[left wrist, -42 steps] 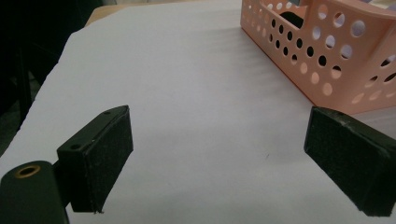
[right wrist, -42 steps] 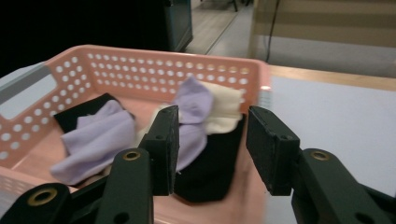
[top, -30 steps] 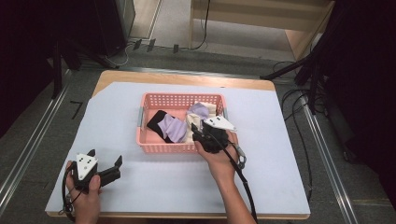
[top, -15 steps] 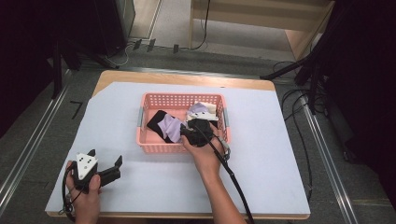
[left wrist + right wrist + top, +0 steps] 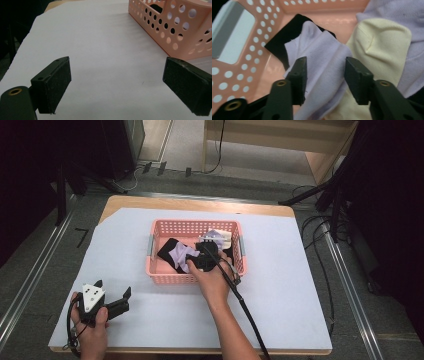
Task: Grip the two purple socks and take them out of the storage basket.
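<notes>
A pink perforated basket (image 5: 160, 277) stands mid-table and holds folded cloths. In the right gripper view a lavender cloth (image 5: 324, 60) lies over a black cloth (image 5: 284, 37), beside a pale yellow cloth (image 5: 379, 47). My right gripper (image 5: 325, 72) is down inside the basket (image 5: 244, 75), its jaws partly open and straddling a fold of the lavender cloth. From above, the right gripper (image 5: 202, 255) sits over the lavender cloth (image 5: 180, 254). My left gripper (image 5: 112, 292) rests near the table's front left, open and holding nothing; its pads (image 5: 53, 82) frame bare white sheet.
A white sheet (image 5: 280, 285) covers the wooden table. The basket's corner (image 5: 180, 27) rises at the upper right of the left gripper view. Cables (image 5: 310, 227) run on the floor to the right, and a wooden shelf (image 5: 280, 145) stands behind the table.
My right gripper has moved left from the basket's right end and dipped inside it, over the lavender cloth. The left gripper has stayed put.
</notes>
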Available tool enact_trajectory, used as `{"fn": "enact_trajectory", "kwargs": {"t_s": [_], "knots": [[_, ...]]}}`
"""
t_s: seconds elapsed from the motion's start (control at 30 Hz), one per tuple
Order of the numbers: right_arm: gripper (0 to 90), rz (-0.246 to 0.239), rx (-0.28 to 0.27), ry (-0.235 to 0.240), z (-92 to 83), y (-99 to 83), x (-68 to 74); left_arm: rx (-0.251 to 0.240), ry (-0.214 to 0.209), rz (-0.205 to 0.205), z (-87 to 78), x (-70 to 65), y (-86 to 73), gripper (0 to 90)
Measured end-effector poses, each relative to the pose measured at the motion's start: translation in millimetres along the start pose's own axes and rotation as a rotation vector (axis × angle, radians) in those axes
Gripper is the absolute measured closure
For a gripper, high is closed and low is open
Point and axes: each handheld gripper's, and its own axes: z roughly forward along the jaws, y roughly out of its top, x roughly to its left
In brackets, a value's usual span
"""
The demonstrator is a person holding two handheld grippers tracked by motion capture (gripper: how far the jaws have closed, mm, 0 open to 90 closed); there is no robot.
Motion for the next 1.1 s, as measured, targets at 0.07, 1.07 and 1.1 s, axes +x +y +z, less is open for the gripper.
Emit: {"fn": "enact_trajectory", "kwargs": {"t_s": [0.07,1.07,1.1], "knots": [[57.7,0.008,0.017,-0.019,3.2,1.0,0.2,0.001,0.001,0.000,-0.1,0.0,0.0,9.2],[88.2,-0.314,-0.516,0.120,-58.0,-7.1,-4.1,0.011,0.000,0.006,0.0,0.1,0.4,9.3],[88.2,-0.314,-0.537,0.130,-60.9,-7.1,-5.0,0.011,0.002,0.007,0.0,0.1,0.4,9.3]]}}
